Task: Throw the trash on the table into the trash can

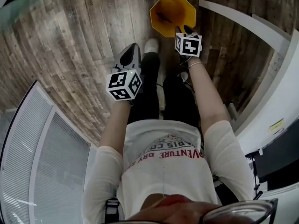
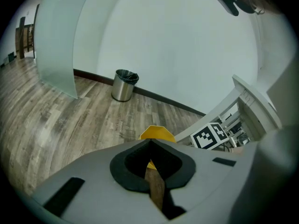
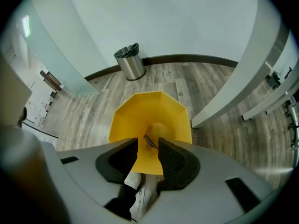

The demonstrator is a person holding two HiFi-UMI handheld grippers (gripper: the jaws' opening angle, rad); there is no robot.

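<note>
White-shirted person (image 1: 163, 157) stands on grey plank floor (image 1: 84, 36) before yellow bin (image 1: 172, 15).

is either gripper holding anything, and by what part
Nothing is held. The right gripper is open above the yellow trash can, a small dark scrap inside it; the left gripper is shut and empty.

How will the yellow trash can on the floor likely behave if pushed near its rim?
The trash can looks thin-walled and holds only a small scrap, so it is probably light and would slide on the wood floor. It widens toward the rim, so a high push might tip it.
</note>
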